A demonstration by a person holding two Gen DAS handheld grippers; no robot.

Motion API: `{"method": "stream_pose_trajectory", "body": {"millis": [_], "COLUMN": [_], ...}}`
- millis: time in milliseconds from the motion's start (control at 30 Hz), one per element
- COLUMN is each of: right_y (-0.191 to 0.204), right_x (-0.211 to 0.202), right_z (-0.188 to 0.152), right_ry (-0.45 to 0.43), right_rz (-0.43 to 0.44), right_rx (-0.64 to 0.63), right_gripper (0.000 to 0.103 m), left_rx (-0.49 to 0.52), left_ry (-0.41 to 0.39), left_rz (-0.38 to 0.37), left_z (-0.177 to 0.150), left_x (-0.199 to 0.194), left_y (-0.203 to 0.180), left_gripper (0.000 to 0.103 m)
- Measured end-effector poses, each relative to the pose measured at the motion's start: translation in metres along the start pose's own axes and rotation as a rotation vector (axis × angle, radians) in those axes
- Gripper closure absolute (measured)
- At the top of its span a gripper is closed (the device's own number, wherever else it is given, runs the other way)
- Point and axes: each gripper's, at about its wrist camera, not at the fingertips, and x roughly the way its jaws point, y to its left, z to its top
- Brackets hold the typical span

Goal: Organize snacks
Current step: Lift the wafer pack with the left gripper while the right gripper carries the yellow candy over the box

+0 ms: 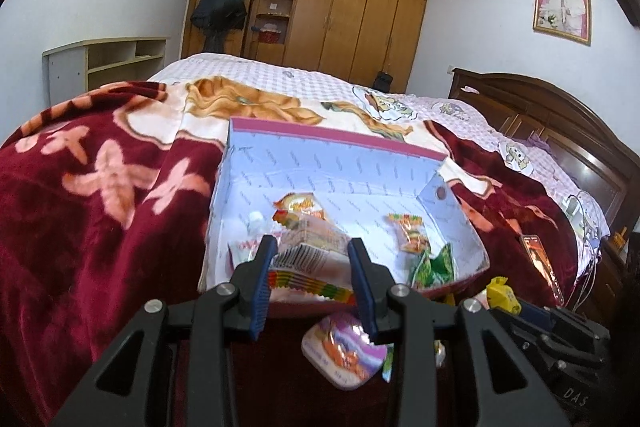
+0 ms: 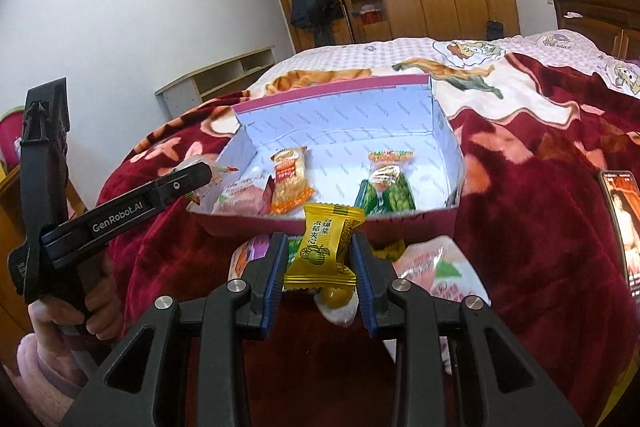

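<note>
An open white box with a pink rim [image 1: 304, 133] [image 2: 442, 125] lies on the red blanket. It holds an orange packet [image 2: 288, 183], green packets [image 2: 386, 187] [image 1: 434, 265] and a pink-white one [image 2: 240, 199]. My left gripper [image 1: 314, 251] is shut on a clear snack packet with a rainbow edge [image 1: 308, 255] over the box's near left part; it shows from the side in the right wrist view [image 2: 192, 183]. My right gripper [image 2: 320, 247] is shut on a yellow candy packet [image 2: 326, 247] just in front of the box.
Loose snacks lie on the blanket before the box: a purple-orange packet [image 1: 344, 351], a white-pink-green packet [image 2: 436, 267], a yellow candy [image 1: 502, 293]. A phone [image 1: 542, 259] [image 2: 624, 223] lies to the right. Wardrobe, shelf and headboard stand beyond the bed.
</note>
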Motion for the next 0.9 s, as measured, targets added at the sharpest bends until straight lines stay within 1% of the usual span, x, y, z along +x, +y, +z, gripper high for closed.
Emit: {"method": "stream_pose_trajectory", "body": {"millis": [433, 667, 900], "right_y": [-0.009, -0.011, -0.008], "right_x": [0.016, 0.023, 0.027], "right_z": [0.023, 0.028, 0.03], "right_ry": [-0.012, -0.009, 0.0], "right_rz": [-0.016, -0.018, -0.025], "right_rx": [-0.005, 0.004, -0.008], "right_gripper": [0.07, 0.07, 0.07], "left_rx": [0.027, 0.035, 0.025], "left_ry": [-0.012, 0.019, 0.054], "left_rz": [0.021, 0.049, 0.06], "left_z": [0.028, 0.033, 0.032], "left_x": [0.037, 0.062, 0.081], "left_y": [0.001, 0.005, 0.011], "left_gripper": [0.065, 0.065, 0.065]}}
